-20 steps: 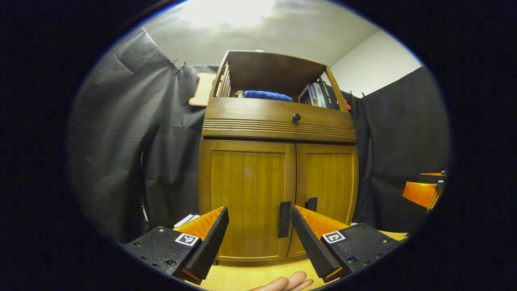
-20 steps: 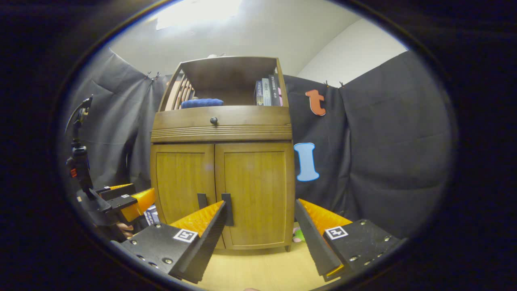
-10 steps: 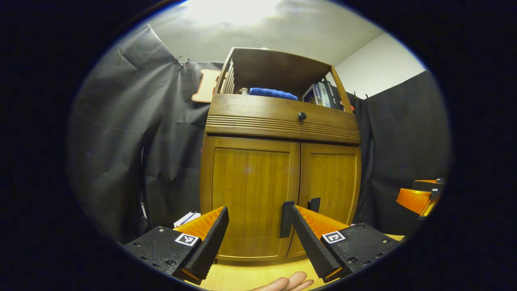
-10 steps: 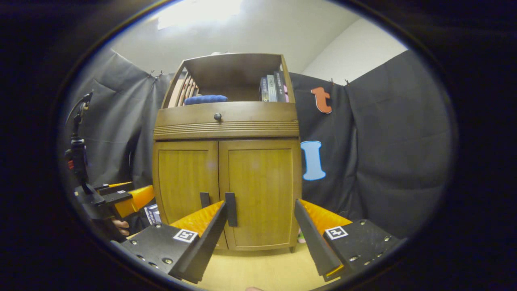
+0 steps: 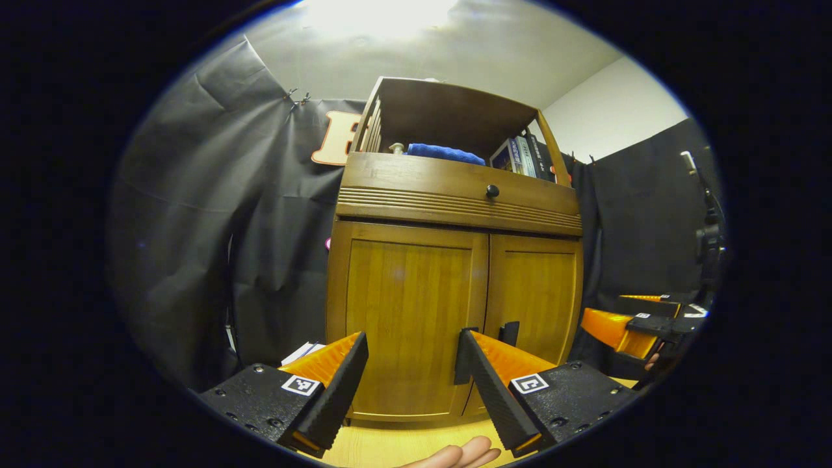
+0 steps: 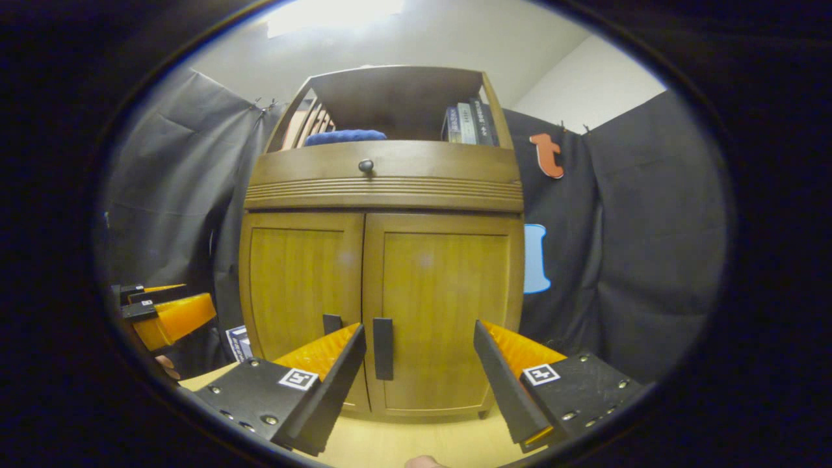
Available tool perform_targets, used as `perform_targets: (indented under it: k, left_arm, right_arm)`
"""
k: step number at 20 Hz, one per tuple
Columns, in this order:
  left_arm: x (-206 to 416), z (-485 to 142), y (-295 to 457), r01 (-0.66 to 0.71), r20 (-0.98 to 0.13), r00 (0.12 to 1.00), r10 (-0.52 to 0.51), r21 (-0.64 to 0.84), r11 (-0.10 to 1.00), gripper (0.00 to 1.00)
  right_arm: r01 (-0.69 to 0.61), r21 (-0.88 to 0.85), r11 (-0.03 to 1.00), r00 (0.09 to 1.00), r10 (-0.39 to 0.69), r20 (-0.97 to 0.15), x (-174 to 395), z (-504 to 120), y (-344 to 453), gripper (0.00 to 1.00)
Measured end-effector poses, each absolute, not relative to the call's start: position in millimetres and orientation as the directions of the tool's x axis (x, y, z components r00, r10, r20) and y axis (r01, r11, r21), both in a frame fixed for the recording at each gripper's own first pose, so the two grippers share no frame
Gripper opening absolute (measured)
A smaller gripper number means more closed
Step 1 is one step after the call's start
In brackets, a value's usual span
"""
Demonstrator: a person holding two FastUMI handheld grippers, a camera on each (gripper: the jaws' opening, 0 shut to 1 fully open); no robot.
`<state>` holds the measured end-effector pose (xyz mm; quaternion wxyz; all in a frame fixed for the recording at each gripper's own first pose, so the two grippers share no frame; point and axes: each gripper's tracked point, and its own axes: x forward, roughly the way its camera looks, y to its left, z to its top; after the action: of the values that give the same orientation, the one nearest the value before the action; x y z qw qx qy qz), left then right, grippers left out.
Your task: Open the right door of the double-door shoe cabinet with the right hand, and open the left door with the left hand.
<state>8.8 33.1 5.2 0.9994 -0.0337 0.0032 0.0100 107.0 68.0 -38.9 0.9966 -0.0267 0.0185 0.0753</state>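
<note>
In the left gripper view, the left gripper (image 5: 409, 354) sits at six o'clock with its two fingers spread wide apart, released and grasping nothing. Straight ahead stands a wooden cabinet (image 5: 455, 195) on a pale floor (image 5: 403, 448). Its left door (image 5: 406, 318) fills the centre and its right door (image 5: 536, 296) lies toward three o'clock; both are closed. The left door's dark handle (image 5: 460, 357) sits just behind the tip of the finger on the five o'clock side, and whether they touch cannot be told. The right door's handle (image 5: 510, 333) is just beside it. A drawer with a round knob (image 5: 492, 191) runs above the doors, and an open shelf at twelve o'clock holds a blue towel (image 5: 445, 153) and books (image 5: 523, 156). The right gripper (image 5: 627, 325) shows at four o'clock, well apart from the cabinet. Fingertips of a hand (image 5: 465, 455) peek in at six o'clock. In the right gripper view, the right gripper (image 6: 419, 354) is at six o'clock, fingers likewise spread and holding nothing. The closed right door (image 6: 445, 312) is at the centre, its handle (image 6: 383, 348) showing in the gap just past the finger on the seven o'clock side, apart from it. The left door (image 6: 299, 286) is toward nine o'clock, its handle (image 6: 332, 323) partly hidden. The left gripper (image 6: 169, 315) appears at eight o'clock.
</note>
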Motion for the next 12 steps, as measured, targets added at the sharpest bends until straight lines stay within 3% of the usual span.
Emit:
perform_targets:
  k: [1,3,5,8,9,10,11,12]
  left_arm:
    - [9.5,5.9,36.6,-0.024,-0.006,1.000,0.024,-0.073,0.997,0.91]
    - [11.4,6.3,45.4,-0.029,-0.012,1.000,0.028,-0.081,0.996,0.90]
    - [13.3,6.0,58.1,-0.047,-0.016,0.999,0.045,-0.084,0.995,0.91]
    - [15.2,7.5,73.2,-0.071,-0.014,0.997,0.070,-0.074,0.995,0.90]
    - [14.8,8.2,77.6,-0.082,-0.012,0.997,0.082,-0.057,0.995,0.94]
    - [14.2,7.8,81.9,-0.090,-0.010,0.996,0.090,-0.037,0.995,0.89]
    - [14.0,7.7,84.0,-0.093,-0.010,0.996,0.093,-0.026,0.995,0.94]
    - [13.1,7.2,83.7,-0.090,-0.012,0.996,0.090,-0.026,0.996,0.90]
  right_arm:
    - [-0.160,-0.056,0.985,0.986,0.158,-0.044,113.8,-43.6,75.0,0.99]
    - [-0.163,-0.081,0.983,0.985,0.158,-0.066,125.8,-58.3,85.3,0.94]
    - [-0.161,-0.093,0.983,0.984,0.152,-0.092,136.4,-70.7,92.7,0.99]
    - [-0.177,-0.049,0.983,0.980,0.171,-0.103,153.7,-84.6,109.5,0.99]
    - [-0.181,-0.033,0.983,0.978,0.176,-0.115,156.7,-90.4,115.3,0.95]
    - [-0.185,-0.002,0.983,0.976,0.184,-0.114,160.4,-95.3,119.7,0.95]
    - [-0.197,0.030,0.980,0.974,0.199,-0.111,164.9,-99.4,126.4,0.94]
    - [-0.201,0.042,0.979,0.972,0.205,-0.119,171.9,-105.1,133.2,0.99]
